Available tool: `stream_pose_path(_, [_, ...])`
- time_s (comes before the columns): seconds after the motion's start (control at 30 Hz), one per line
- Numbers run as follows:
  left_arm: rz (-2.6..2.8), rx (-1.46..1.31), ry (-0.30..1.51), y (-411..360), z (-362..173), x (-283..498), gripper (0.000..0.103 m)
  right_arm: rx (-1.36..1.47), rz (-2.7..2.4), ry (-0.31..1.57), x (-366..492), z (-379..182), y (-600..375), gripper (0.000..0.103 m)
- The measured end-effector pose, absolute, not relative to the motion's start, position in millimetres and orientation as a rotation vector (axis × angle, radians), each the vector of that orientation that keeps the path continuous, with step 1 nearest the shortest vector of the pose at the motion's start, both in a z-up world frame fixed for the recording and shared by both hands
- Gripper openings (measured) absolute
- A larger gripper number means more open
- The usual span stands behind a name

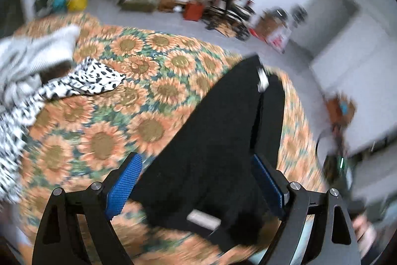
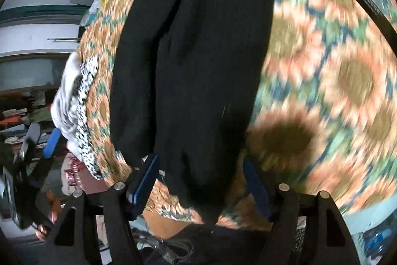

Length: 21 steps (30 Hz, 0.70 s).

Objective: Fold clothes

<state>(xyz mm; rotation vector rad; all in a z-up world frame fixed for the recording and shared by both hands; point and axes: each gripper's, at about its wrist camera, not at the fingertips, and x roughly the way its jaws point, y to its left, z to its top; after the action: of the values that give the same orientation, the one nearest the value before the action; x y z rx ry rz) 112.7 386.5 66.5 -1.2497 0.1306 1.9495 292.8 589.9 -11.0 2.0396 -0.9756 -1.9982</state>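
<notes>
Hovering open-jawed, left gripper (image 1: pixel 196 188) frames the black trousers (image 1: pixel 223 140) along the bed (image 1: pixel 111 140) edge — best to bite the tagged waistband squarely. Right gripper (image 2: pixel 198 180), also open, straddles the hanging trouser end — should pinch both layers.

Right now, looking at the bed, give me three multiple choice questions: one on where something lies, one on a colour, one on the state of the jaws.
1. Where does the black garment lie?
A. On the sunflower bedspread
B. On the floor
C. On a chair

2. What colour are the pads?
A. Red
B. Blue
C. Yellow

3. How do the left gripper jaws stand?
A. Shut on the garment
B. Shut on nothing
C. Open, spread over the garment

Answers: 1 A, flowered cloth shows around it. 2 B, both pads are blue. 3 C, a wide gap shows between them.
</notes>
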Motion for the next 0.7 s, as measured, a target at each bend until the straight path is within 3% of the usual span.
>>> stream_pose_path(0.23, [1.893, -1.090, 0.385, 362, 38, 189, 0.088, 2.147, -2.027, -0.952, 324, -29, 559, 0.071])
stream_pose_path(0.3, [1.901, -1.060, 0.421, 366, 32, 203, 0.088, 2.171, -1.988, -0.973, 326, -33, 562, 0.064])
stream_pose_path(0.33, [1.903, -1.045, 0.439, 367, 29, 210, 0.088, 2.187, -1.964, -0.982, 327, -34, 564, 0.051])
stream_pose_path(0.4, [1.892, -1.018, 0.439, 373, 26, 220, 0.088, 2.190, -1.924, -1.036, 331, -37, 569, 0.043])
stream_pose_path(0.43, [1.887, -1.002, 0.443, 376, 25, 224, 0.088, 2.174, -1.906, -1.065, 332, -38, 571, 0.027])
stream_pose_path(0.47, [1.882, -0.987, 0.446, 380, 24, 228, 0.088, 2.159, -1.888, -1.093, 332, -40, 573, 0.023])
stream_pose_path(0.57, [1.876, -0.885, 0.506, 395, 21, 244, 0.088, 2.090, -1.862, -1.149, 332, -35, 578, 0.011])
stream_pose_path(0.7, [1.865, -0.704, 0.592, 413, 15, 272, 0.088, 1.999, -1.819, -1.217, 332, -23, 585, 0.011])
